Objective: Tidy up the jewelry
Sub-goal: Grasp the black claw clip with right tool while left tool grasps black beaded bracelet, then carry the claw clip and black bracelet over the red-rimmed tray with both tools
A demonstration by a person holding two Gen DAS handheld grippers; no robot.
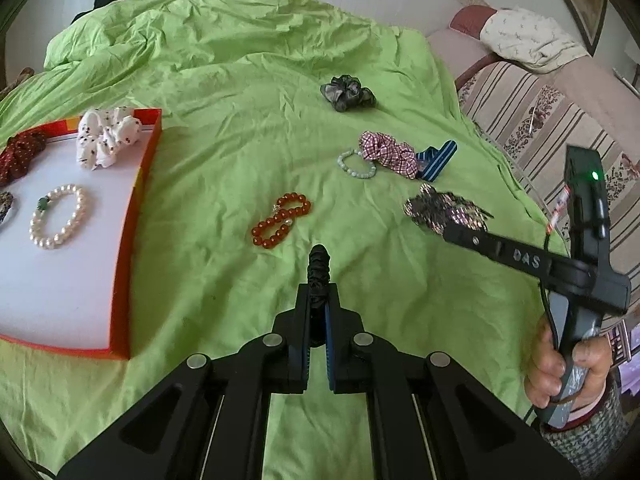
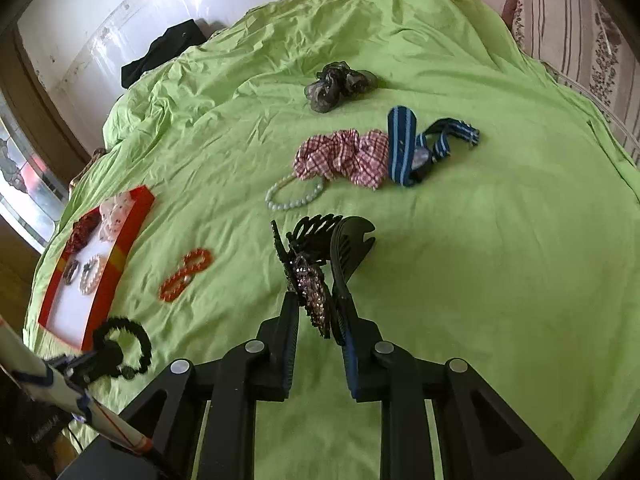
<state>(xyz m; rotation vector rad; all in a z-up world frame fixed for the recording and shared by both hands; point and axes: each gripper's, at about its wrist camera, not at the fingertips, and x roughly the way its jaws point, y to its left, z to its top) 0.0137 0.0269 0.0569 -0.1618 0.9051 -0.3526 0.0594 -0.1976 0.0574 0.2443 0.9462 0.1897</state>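
My left gripper (image 1: 319, 294) is shut on a black scrunchie (image 1: 318, 268), which it holds above the green bedspread (image 1: 240, 100). In the right wrist view this scrunchie (image 2: 138, 340) hangs as a ring at the lower left. My right gripper (image 2: 316, 300) is shut on a black hair claw with a sequinned back (image 2: 310, 284), lifted off the bed. An orange-rimmed tray (image 1: 138, 196) at the left holds a white floral scrunchie (image 1: 106, 136), a dark red scrunchie (image 1: 20, 156) and a pearl bracelet (image 1: 58, 216).
On the bedspread lie a red bead bracelet (image 1: 282, 220), a pale green bead bracelet (image 1: 357, 164), a pink plaid scrunchie (image 1: 388, 154), a blue striped band (image 1: 436, 160) and a grey scrunchie (image 1: 347, 92). A striped sofa (image 1: 540, 120) borders the bed on the right.
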